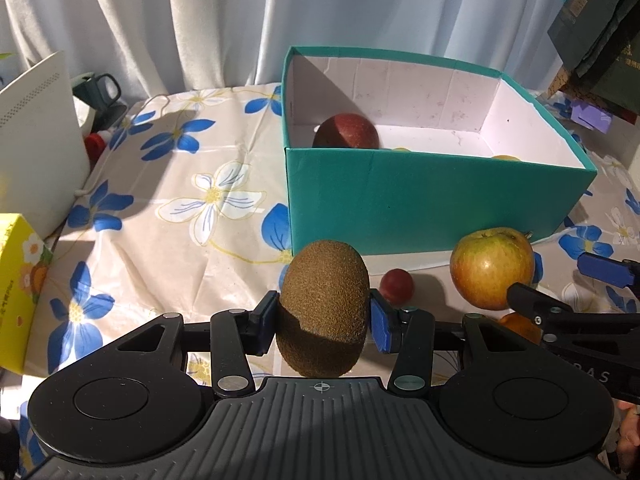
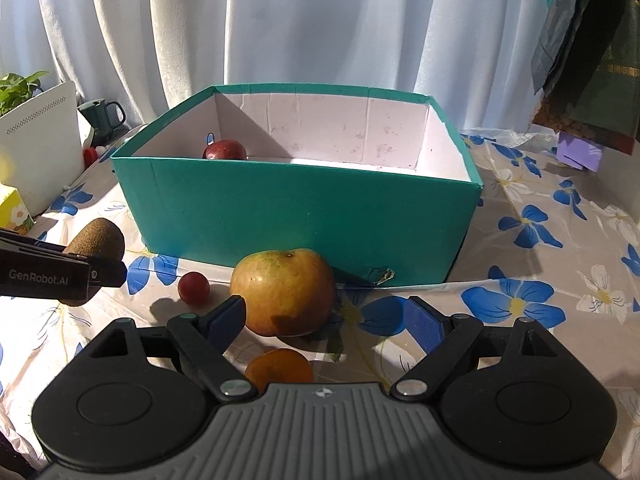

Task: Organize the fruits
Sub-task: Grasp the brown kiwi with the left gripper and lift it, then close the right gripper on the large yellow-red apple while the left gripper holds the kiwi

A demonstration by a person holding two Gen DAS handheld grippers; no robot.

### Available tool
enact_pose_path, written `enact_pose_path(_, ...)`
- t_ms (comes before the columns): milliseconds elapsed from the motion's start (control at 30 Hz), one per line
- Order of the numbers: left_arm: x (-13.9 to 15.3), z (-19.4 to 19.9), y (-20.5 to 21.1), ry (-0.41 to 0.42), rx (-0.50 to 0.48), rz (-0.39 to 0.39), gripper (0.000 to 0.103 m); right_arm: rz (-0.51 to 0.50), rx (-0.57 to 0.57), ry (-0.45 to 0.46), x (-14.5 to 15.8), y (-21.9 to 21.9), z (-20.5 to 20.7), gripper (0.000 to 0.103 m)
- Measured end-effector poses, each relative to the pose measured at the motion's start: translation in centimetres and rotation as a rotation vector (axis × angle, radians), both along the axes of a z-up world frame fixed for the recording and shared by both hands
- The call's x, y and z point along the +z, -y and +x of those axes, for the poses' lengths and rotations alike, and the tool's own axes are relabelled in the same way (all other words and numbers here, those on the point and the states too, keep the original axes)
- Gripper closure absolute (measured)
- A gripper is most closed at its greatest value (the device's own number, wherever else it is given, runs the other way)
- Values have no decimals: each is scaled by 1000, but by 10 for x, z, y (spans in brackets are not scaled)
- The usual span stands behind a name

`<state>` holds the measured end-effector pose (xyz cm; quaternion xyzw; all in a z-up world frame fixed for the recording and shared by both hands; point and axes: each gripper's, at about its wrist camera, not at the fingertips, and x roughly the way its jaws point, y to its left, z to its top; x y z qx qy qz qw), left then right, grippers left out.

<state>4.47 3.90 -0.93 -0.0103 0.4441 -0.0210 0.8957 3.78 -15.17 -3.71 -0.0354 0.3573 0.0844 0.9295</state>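
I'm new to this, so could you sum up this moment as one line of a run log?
left gripper: shut on kiwi | right gripper: open by apple | teal box: red apple inside | grape, orange on table

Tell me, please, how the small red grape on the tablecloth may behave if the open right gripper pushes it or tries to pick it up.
The small red grape looks round and glossy, so a push would probably send it rolling, perhaps toward the teal box. Its smooth skin may slip between the pads of the right gripper, and firm squeezing could burst it.

Apple [image 2: 283, 292] and grape [image 2: 193, 288] crowd the box's [image 2: 296, 220] near wall; its top seems open.
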Motion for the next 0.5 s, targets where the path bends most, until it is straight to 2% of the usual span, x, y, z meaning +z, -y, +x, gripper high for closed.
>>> enact_pose_path(367,-2,0,-1,-17,19,-5,52,-2,59,-33,-21,-19,30,16)
enact_pose_path(500,-2,2,0,-20,21,2,52,11,60,-48,-26,-21,40,20)
